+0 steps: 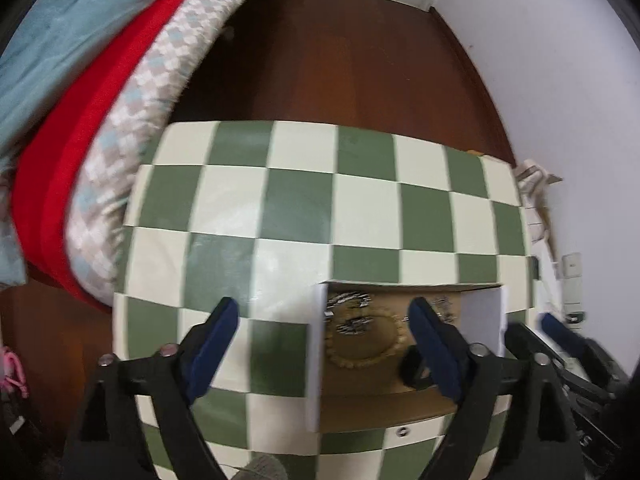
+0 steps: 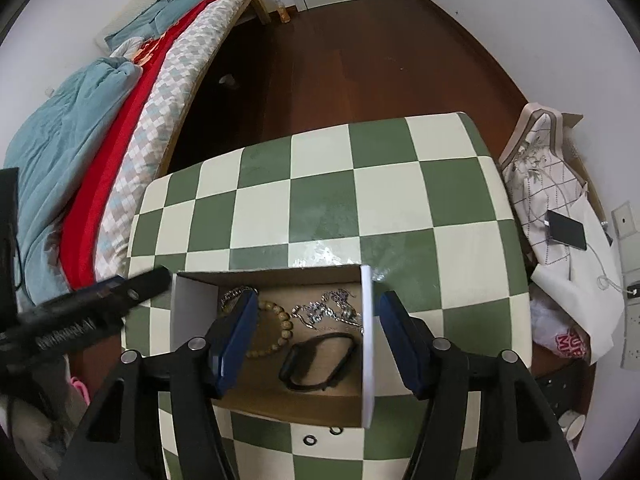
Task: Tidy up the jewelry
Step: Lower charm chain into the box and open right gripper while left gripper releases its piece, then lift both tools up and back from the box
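An open cardboard box (image 2: 366,344) with white walls sits on the near part of a green-and-white checkered table (image 2: 320,208). In it lie a wooden bead bracelet (image 2: 280,334), a tangle of silver chains (image 2: 332,310) and a black wristband (image 2: 318,360). My right gripper (image 2: 318,338) is open and empty, held over the box, its fingers (image 2: 236,340) straddling the box's right wall. In the left wrist view my left gripper (image 1: 324,346) is open and empty, straddling the box's left wall (image 1: 316,356); the bead bracelet (image 1: 362,346) shows there. Small rings (image 2: 310,440) lie on the table before the box.
A bed with red, teal and patterned covers (image 2: 120,128) runs along the table's left. Bags, a phone and cables (image 2: 560,232) lie to the right by the wall. Dark wooden floor (image 2: 360,60) lies beyond the table. The left gripper's arm (image 2: 80,316) shows at left.
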`<action>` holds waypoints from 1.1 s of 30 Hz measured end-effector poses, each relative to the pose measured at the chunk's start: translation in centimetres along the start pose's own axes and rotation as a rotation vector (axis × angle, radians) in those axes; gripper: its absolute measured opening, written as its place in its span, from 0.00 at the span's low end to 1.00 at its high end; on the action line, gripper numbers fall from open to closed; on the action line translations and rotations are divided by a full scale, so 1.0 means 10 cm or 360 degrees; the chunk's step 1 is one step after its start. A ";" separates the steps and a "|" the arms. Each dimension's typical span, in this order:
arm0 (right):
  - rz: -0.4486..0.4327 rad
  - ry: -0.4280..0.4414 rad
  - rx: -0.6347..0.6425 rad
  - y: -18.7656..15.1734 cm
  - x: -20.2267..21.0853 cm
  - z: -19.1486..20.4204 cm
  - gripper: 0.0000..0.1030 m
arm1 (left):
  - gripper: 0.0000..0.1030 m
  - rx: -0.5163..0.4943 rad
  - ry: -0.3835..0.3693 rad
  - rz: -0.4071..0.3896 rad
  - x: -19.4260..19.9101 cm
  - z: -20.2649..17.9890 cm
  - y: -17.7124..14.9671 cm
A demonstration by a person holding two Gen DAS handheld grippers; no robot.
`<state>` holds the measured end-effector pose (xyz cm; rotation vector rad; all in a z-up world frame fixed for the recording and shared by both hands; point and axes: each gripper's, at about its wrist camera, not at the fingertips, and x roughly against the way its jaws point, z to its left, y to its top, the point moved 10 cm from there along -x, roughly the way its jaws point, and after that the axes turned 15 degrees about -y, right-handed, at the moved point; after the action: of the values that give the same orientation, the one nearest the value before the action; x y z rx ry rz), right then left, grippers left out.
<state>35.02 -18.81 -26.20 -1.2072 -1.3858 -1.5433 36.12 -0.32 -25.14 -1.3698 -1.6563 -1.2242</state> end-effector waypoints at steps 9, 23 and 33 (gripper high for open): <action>-0.0032 -0.0269 0.0122 -0.33 0.08 -0.06 1.00 | 0.99 -0.0095 0.0261 -0.0153 0.23 0.23 -0.28; -0.0142 -0.0349 0.0111 -0.74 0.39 -0.11 1.00 | 0.99 -0.0183 0.0371 -0.0397 0.72 0.16 -0.70; -0.0321 -0.0384 0.0112 -0.89 0.95 -0.16 1.00 | 0.99 -0.0257 0.0341 -0.0540 1.15 -0.06 -0.97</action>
<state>23.58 -18.34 -19.86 -1.2748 -1.7508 -1.5060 23.93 3.05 -16.94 -1.0283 -1.7104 -1.6685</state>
